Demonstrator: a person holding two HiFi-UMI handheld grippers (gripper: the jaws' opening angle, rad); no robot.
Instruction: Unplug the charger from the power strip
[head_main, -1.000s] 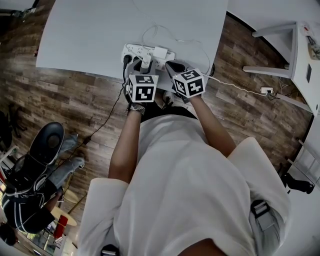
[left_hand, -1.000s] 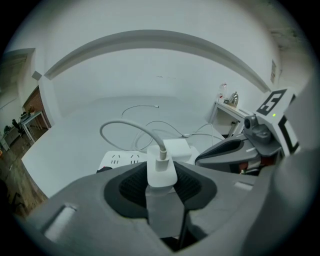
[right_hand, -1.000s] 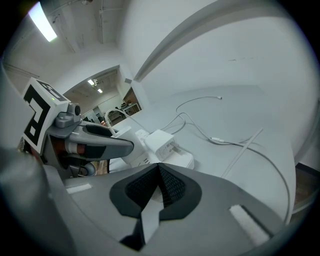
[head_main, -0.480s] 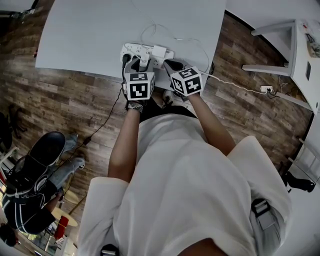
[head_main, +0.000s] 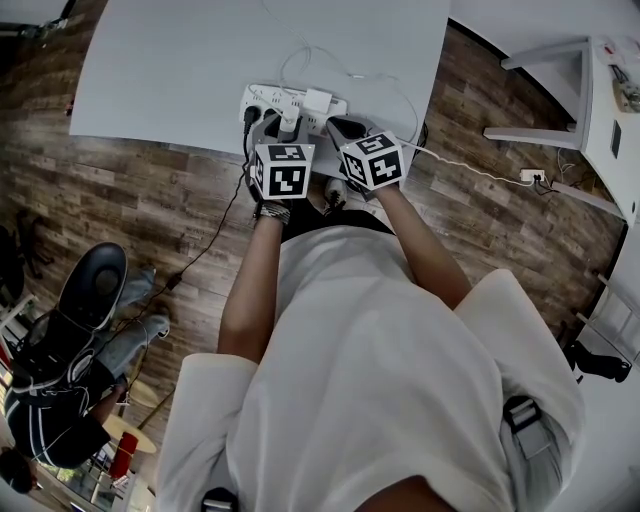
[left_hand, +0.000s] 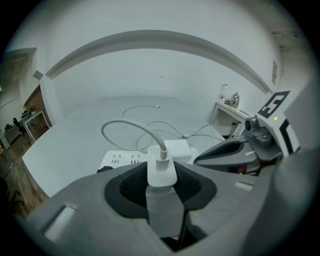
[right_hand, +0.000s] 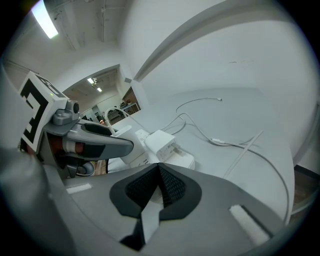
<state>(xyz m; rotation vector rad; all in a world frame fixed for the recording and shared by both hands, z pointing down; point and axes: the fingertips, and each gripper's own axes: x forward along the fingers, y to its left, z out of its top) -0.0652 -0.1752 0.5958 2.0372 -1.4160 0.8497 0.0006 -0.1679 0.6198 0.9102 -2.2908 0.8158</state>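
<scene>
A white power strip (head_main: 270, 98) lies at the near edge of the grey table (head_main: 180, 70). My left gripper (head_main: 287, 130) is shut on a small white charger (left_hand: 161, 172) whose white cable (left_hand: 125, 126) loops away over the table. The jaws hide the charger's lower end, so I cannot tell whether it sits in a socket of the strip (left_hand: 120, 159). My right gripper (right_hand: 159, 182) is shut with nothing between its pads, just over the strip's right end (right_hand: 186, 161). A second white adapter (right_hand: 161, 144) lies on the strip with its prongs showing.
A black plug (head_main: 250, 116) sits in the strip's left end, its black cord (head_main: 215, 235) running to the wooden floor. A thin white cable (head_main: 470, 172) trails right across the floor. Another white table (head_main: 600, 110) stands at the right. A seated person (head_main: 70, 340) is at the lower left.
Both grippers keep their places and their jaws stand the same; only the head view shifts slightly.
</scene>
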